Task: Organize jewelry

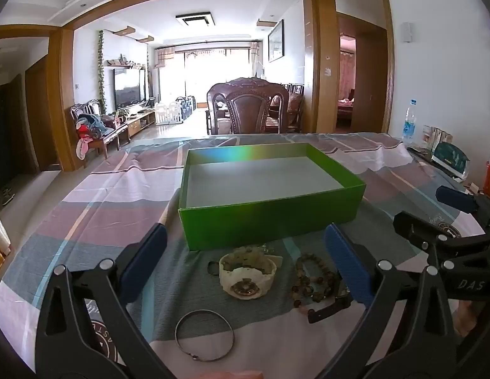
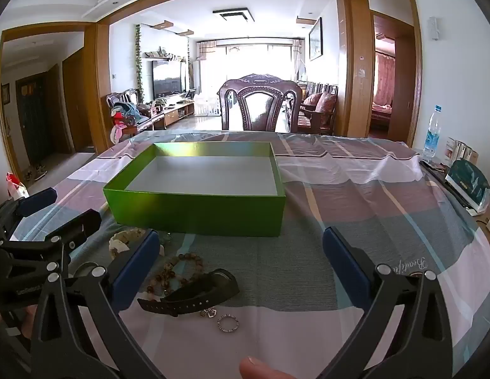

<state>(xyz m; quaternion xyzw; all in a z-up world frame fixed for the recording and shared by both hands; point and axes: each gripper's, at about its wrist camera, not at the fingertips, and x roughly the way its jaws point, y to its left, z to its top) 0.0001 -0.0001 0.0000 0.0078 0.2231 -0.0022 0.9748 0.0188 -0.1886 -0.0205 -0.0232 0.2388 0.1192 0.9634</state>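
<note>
Both grippers, left (image 1: 245, 262) and right (image 2: 242, 265), hover with jaws wide apart, holding nothing. Beneath them on the cloth (image 1: 87, 208) lie a bangle (image 1: 204, 334), white watch (image 1: 247, 276), beads (image 1: 313, 281), black watch (image 2: 197, 293) and ring (image 2: 227, 323). Beyond sits the open green box (image 1: 270, 218).

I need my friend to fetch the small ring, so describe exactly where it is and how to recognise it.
Start at the open green box on the striped tablecloth. In front of it lies a black watch beside a brown bead bracelet. The small ring lies just in front of the watch strap: a tiny studded silver circle, the smallest piece.
</note>
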